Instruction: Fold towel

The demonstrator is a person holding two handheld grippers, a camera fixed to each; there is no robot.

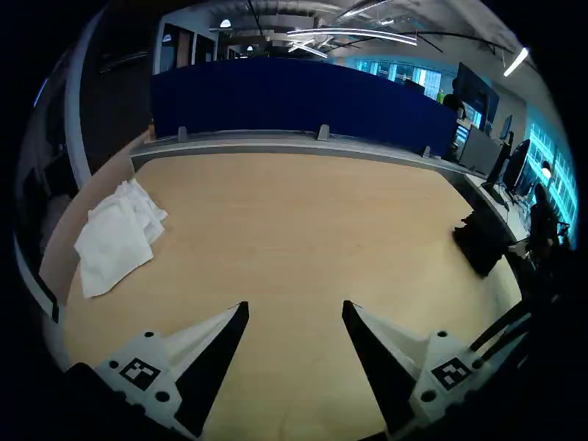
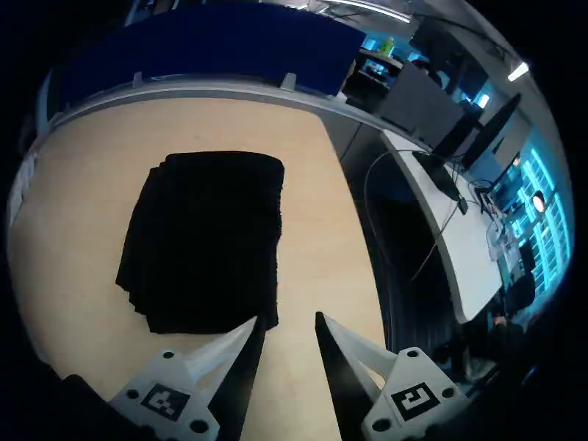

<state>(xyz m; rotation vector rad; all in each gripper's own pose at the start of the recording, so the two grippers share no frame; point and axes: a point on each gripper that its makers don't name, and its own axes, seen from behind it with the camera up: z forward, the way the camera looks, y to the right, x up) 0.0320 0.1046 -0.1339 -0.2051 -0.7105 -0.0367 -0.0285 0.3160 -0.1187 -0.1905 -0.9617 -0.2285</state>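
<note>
Lying folded, black towel (image 2: pixel 202 239) runs lengthwise away from right tongs (image 2: pixel 287 317); left tongs (image 1: pixel 294 305) wider, both open, empty.

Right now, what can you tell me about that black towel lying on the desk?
The black towel looks like soft, thick cloth, folded into a neat rectangular pad; stacked layers show along its left and near edges. It lies flat on the pale wooden table, close to the table's right-hand edge in the right gripper view. The right gripper hangs open at its near corner; one fingertip overlaps that corner, but whether it touches I cannot tell.
</note>
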